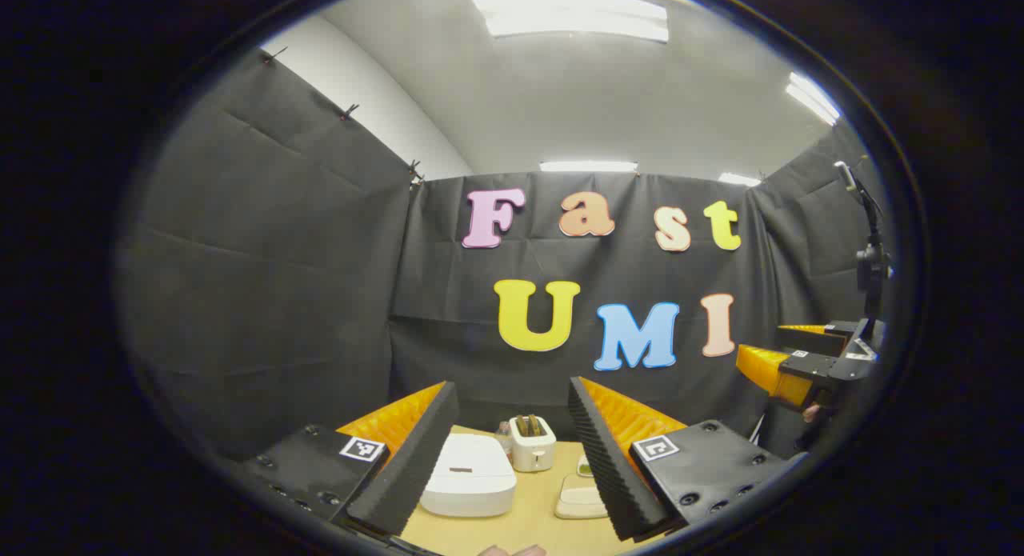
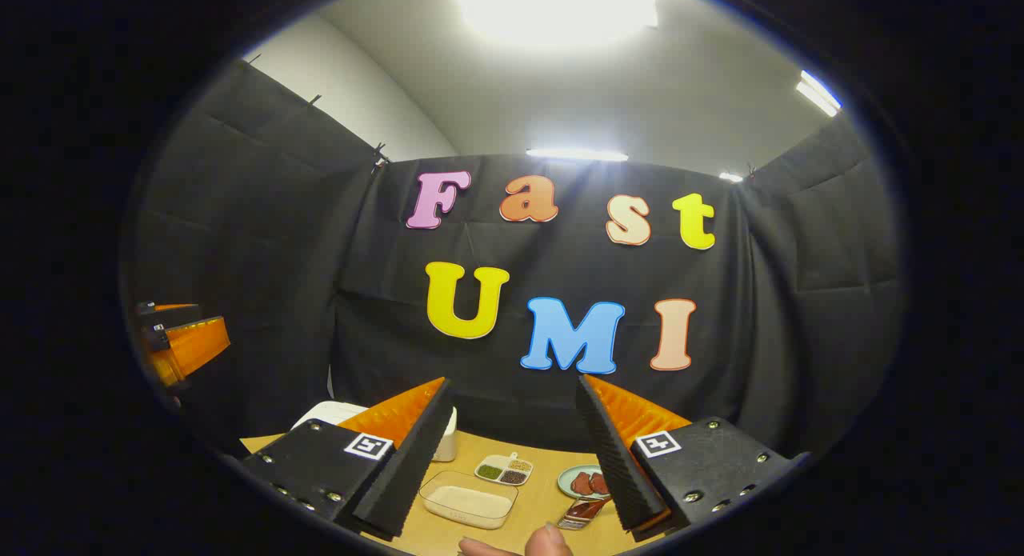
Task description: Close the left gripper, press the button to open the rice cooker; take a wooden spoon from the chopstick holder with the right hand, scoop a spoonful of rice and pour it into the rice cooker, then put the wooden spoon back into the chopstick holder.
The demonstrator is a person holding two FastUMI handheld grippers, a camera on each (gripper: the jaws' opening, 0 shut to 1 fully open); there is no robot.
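Spanning the booth's front, wooden table (image 1: pixel 528 524).

You are working in a staged recording booth, not a real kitchen: black cloth wall (image 1: pixel 264 244) panels, clipped along their top edge, close in three sides, with a plain white wall and ceiling light panels (image 1: pixel 572 14) above them. In front of you a light wooden table (image 2: pixel 528 508) is dressed as a kitchen counter, carrying a white rice cooker (image 1: pixel 468 476), a chopstick holder (image 1: pixel 532 444), a clear tray of rice (image 2: pixel 470 498) and small dishes of food (image 2: pixel 504 470).
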